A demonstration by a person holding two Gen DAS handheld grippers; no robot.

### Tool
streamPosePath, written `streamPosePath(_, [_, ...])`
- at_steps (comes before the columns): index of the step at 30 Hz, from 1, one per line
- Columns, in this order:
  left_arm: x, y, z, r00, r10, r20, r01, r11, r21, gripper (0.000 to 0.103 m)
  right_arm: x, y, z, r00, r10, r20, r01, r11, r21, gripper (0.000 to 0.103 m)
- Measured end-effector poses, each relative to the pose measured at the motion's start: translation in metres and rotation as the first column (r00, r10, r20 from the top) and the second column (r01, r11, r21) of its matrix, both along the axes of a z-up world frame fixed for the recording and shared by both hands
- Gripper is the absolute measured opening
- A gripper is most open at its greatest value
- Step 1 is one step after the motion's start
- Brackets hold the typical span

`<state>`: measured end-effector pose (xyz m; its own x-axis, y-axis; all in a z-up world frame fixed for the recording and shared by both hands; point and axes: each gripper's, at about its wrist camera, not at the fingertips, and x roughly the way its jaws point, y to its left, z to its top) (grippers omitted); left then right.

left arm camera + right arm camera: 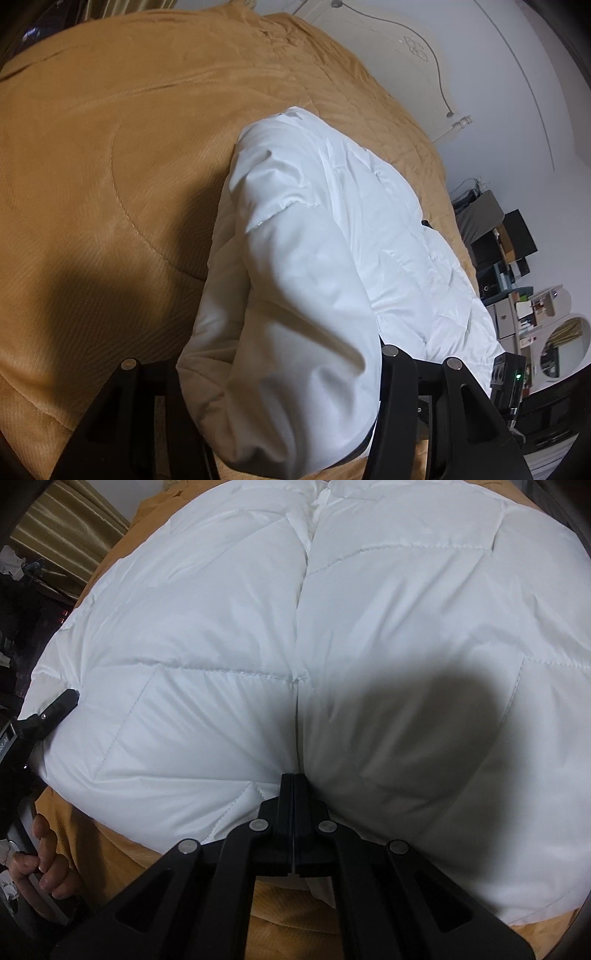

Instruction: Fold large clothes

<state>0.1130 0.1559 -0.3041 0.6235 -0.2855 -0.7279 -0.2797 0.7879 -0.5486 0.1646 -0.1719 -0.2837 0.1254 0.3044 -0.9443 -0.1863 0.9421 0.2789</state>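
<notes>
A white quilted puffer jacket (pixel 332 635) lies spread on a tan bedspread (pixel 110 147). In the left wrist view a thick folded roll of the jacket (pixel 295 277) runs back between the fingers of my left gripper (pixel 288 373), which is shut on it; its tips are hidden under the cloth. One left fingertip (pixel 64 701) shows at the jacket's left edge in the right wrist view. My right gripper (pixel 293 777) is shut at the near hem, where the centre seam ends and the fabric puckers around its tips.
A hand (pixel 40 853) holds the left gripper's handle at the lower left. A cream headboard (pixel 406 48) stands past the bed, with cluttered shelves (pixel 517 277) to the right. Gold curtains (pixel 66 524) hang at the far left. Bare bedspread (pixel 122 856) shows below the hem.
</notes>
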Motion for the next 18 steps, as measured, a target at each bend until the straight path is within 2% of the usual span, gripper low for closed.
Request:
streamPosePath(3, [0.001,-0.001,0.004,1.0,0.002,0.002,-0.002,1.0,0.03,0.052,-0.002,0.007,0.015,1.0,-0.016,0.001,0.016,1.0,-0.018,0.0])
streamPosePath(6, [0.002,0.0,0.0,1.0,0.007,-0.007,-0.007,1.0,0.016,0.051,0.015,0.016,0.031,0.998,-0.013,0.059,0.016,0.999,-0.044,0.0])
streamPosePath(10, [0.005,-0.004,0.004,1.0,-0.004,-0.002,0.004,1.0,0.021,0.052,0.061,0.013,0.024,0.996,-0.09,0.026,0.089,0.995,0.05,0.0])
streamPosePath(12, [0.007,-0.007,0.005,1.0,-0.002,-0.005,0.002,1.0,0.026,0.052,0.072,0.014,0.023,0.995,-0.103,-0.01,0.104,0.992,0.078,0.0])
streamPosePath(14, [0.006,-0.004,0.002,1.0,0.0,-0.013,0.0,1.0,0.017,0.052,0.064,0.012,0.029,0.992,-0.126,-0.022,0.127,0.988,0.087,0.0])
streamPosePath(15, [0.005,-0.001,0.001,1.0,0.002,-0.016,-0.002,1.0,0.007,0.052,0.055,0.014,0.034,0.993,-0.114,-0.025,0.116,0.99,0.082,0.003])
streamPosePath(18, [0.005,0.001,0.001,1.0,0.007,-0.017,-0.007,1.0,-0.009,0.051,0.013,0.021,0.04,0.998,-0.06,-0.031,0.062,0.994,0.087,0.004])
